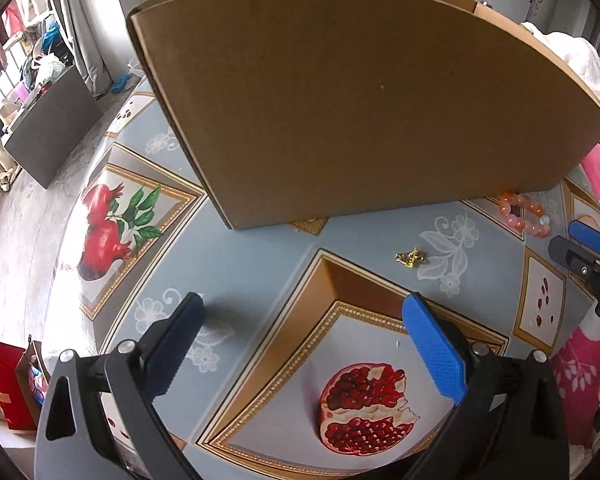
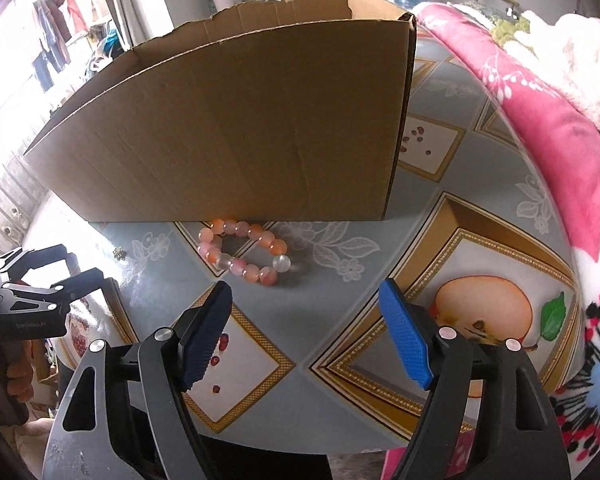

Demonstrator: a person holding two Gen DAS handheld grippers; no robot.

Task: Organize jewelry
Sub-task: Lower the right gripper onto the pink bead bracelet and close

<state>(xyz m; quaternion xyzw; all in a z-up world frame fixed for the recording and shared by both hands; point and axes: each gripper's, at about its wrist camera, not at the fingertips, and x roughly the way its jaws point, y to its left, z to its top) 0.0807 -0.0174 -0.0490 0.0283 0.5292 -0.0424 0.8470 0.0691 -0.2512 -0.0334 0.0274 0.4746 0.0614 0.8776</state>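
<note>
My left gripper (image 1: 300,344) hangs over the patterned worktop (image 1: 260,264) with its fingers (image 1: 434,354) spread wide and nothing between them. My right gripper (image 2: 306,332) is likewise released and empty, angled down at the pink beaded bracelet (image 2: 244,252), which lies flat just in front of the cardboard box (image 2: 228,128), its far beads nearly touching the box wall. The small gold trinket (image 1: 411,258), perhaps earrings, lies apart on the cloth ahead of my left fingers.

The bracelet's round beads will likely roll or slide if I close off-centre, and coming in too far forward could jam a fingertip against the box. The gold piece is tiny and flat; my wide pads may skid over it or flick it away. The glossy cloth gives little friction either way.
</note>
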